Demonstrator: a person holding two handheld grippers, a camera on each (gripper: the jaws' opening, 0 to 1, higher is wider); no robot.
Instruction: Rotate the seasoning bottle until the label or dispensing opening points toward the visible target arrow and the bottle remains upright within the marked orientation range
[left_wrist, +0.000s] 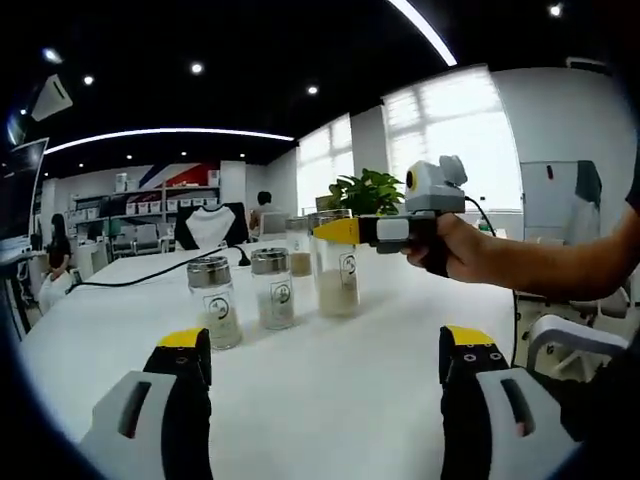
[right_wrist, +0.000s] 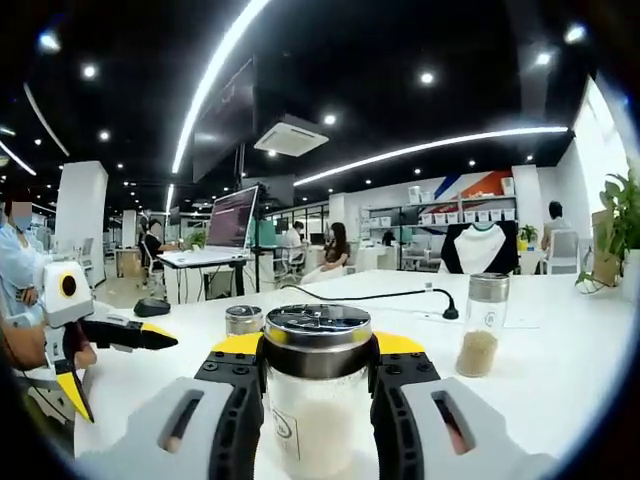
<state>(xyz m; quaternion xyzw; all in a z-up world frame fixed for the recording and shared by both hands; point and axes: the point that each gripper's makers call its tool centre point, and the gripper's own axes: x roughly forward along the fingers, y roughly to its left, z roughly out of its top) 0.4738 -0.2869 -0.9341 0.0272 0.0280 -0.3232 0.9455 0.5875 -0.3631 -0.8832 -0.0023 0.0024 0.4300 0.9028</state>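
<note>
Several glass seasoning bottles with steel lids stand upright on the white table (left_wrist: 400, 380). The tallest bottle (left_wrist: 337, 265), holding white grains, has my right gripper (left_wrist: 345, 232) shut around its upper part; a hand holds that gripper from the right. In the right gripper view the same bottle (right_wrist: 318, 420) sits between the yellow-tipped jaws of the right gripper (right_wrist: 318, 345), its small label low on the glass. My left gripper (left_wrist: 325, 350) stands open, well short of the bottles, nothing between its jaws. It appears as the left gripper (right_wrist: 120, 368) at the left edge.
Two shorter bottles (left_wrist: 213, 300) (left_wrist: 273, 288) stand left of the held one, and another (left_wrist: 299, 245) stands behind. A black cable (left_wrist: 150, 272) crosses the table. A potted plant (left_wrist: 368, 190) is at the far edge. A chair (left_wrist: 575, 335) is on the right.
</note>
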